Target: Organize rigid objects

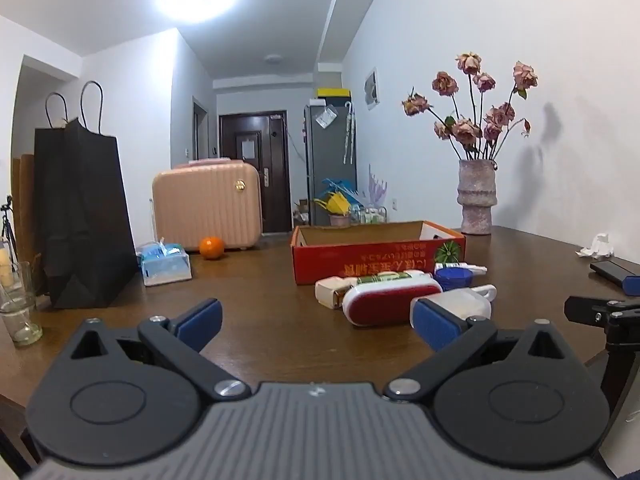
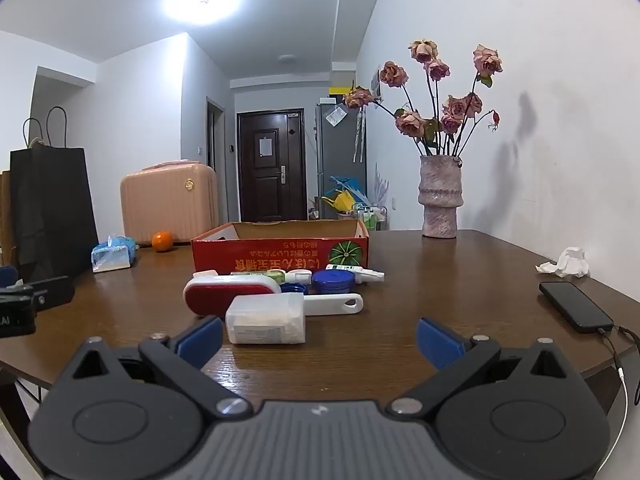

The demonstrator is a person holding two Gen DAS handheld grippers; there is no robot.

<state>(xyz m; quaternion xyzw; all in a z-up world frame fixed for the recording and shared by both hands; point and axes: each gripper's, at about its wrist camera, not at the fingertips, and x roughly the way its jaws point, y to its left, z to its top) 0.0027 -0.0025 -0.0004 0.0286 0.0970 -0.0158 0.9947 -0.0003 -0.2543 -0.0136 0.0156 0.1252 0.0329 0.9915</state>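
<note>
Left gripper (image 1: pixel 316 320) and right gripper (image 2: pixel 318 340), both held low over the wooden table (image 2: pixel 460 280) and tilted slightly downward toward it. The blue-padded fingers (image 1: pixel 200 322) of the left gripper are spread fully apart with only bare tabletop between them; those of the right gripper are likewise released and grasp nothing.

In the left wrist view, the cluster of rigid objects lies ahead of the right-hand finger. The red-and-white case (image 1: pixel 390 298) sits just beyond that fingertip, and the translucent white box (image 1: pixel 460 302) is partly hidden behind it. The red cardboard box (image 1: pixel 376 256) stands open farther ahead, past the cluster.

In the right wrist view, the translucent white box (image 2: pixel 266 320) lies just ahead of the left-hand finger (image 2: pixel 202 340), not touching it. The red-and-white case (image 2: pixel 232 294) is behind the box, and the blue round lid (image 2: pixel 334 280) lies farther on. The red cardboard box (image 2: pixel 280 250) stands beyond all of them. A black phone (image 2: pixel 576 306) lies well to the right of the right-hand finger.
</note>
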